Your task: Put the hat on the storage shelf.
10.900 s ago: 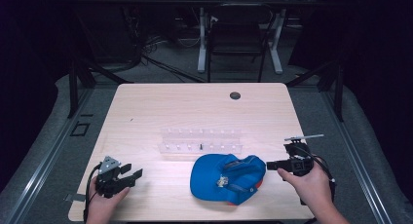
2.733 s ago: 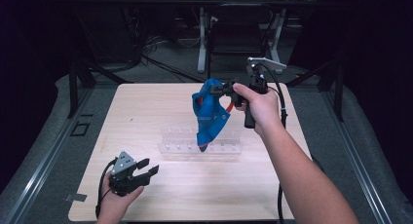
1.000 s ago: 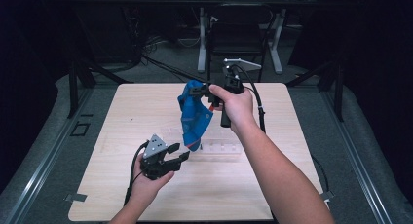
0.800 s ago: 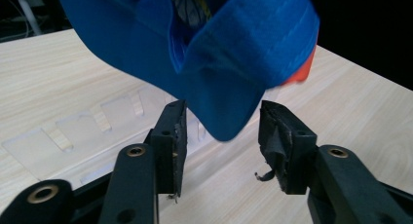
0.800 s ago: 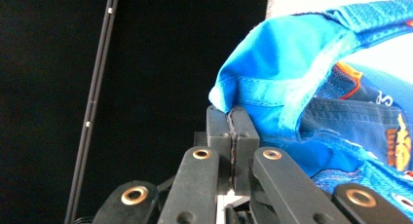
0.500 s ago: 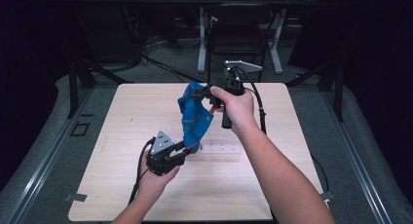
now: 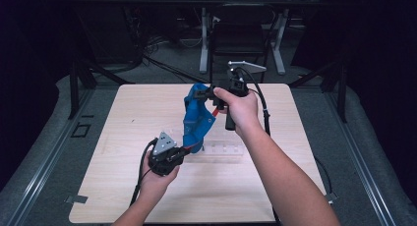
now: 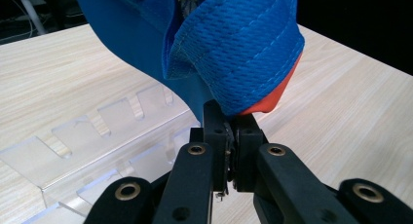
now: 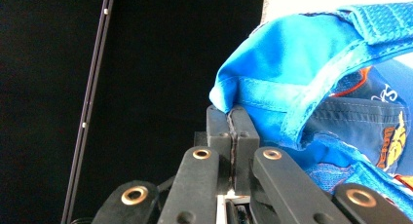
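a pale wooden table (image 7: 147, 108) on grey floor (image 7: 44, 152); dark room, desk legs (image 7: 202, 44) behind.

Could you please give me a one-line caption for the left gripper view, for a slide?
Left gripper pinching the lower edge of a blue cap above a clear plastic rack on the wooden table.

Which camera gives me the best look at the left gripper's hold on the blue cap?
The left gripper view: the left gripper has its jaws pinched on the blue cap's lower edge. The high view shows the whole cap hanging between both grippers. The right gripper view shows its upper edge, pinched there.
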`<state>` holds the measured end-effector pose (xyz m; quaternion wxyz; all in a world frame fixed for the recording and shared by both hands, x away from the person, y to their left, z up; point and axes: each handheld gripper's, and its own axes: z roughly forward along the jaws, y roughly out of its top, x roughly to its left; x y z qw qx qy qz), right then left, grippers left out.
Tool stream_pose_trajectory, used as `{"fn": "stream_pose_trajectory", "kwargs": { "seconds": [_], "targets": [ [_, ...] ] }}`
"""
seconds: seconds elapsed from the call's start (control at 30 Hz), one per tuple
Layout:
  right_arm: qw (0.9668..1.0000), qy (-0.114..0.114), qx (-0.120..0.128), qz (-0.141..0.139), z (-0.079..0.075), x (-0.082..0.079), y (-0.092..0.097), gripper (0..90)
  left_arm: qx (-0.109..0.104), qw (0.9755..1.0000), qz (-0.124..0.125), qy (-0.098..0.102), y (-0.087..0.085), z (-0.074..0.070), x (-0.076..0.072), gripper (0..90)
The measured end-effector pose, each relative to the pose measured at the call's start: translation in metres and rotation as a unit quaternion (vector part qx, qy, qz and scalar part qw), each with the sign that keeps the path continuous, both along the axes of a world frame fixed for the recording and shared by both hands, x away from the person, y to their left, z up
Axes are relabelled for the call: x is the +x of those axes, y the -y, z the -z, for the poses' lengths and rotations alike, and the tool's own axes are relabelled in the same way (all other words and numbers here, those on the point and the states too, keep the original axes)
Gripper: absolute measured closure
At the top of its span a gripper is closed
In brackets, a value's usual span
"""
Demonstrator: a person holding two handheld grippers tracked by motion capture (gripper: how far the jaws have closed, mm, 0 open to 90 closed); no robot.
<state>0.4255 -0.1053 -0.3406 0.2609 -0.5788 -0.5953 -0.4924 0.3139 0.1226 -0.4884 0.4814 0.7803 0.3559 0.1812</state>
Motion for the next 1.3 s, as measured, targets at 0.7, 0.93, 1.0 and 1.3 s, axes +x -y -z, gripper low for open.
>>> {"fn": "stream_pose_trajectory", "kwargs": {
  "seconds": [0.7,0.93,1.0,1.3],
  "targets": [
    [0.9994,-0.012,-0.031,0.008,0.017,0.001,0.011,90.0,0.034,0.9993,0.011,-0.013,0.005,0.016,0.004,88.4],
    [0.9990,-0.015,-0.040,0.012,0.024,0.001,0.018,90.0,0.034,0.9992,0.011,-0.016,0.006,0.020,0.004,88.4],
    [0.9990,-0.013,-0.042,0.012,0.024,0.001,0.018,89.9,0.036,0.9992,0.011,-0.016,0.007,0.020,0.004,88.4],
    [0.9985,-0.006,-0.050,0.020,0.023,-0.001,0.024,85.5,0.037,0.9992,0.007,-0.015,0.007,0.021,0.004,88.4]
  ]
}}
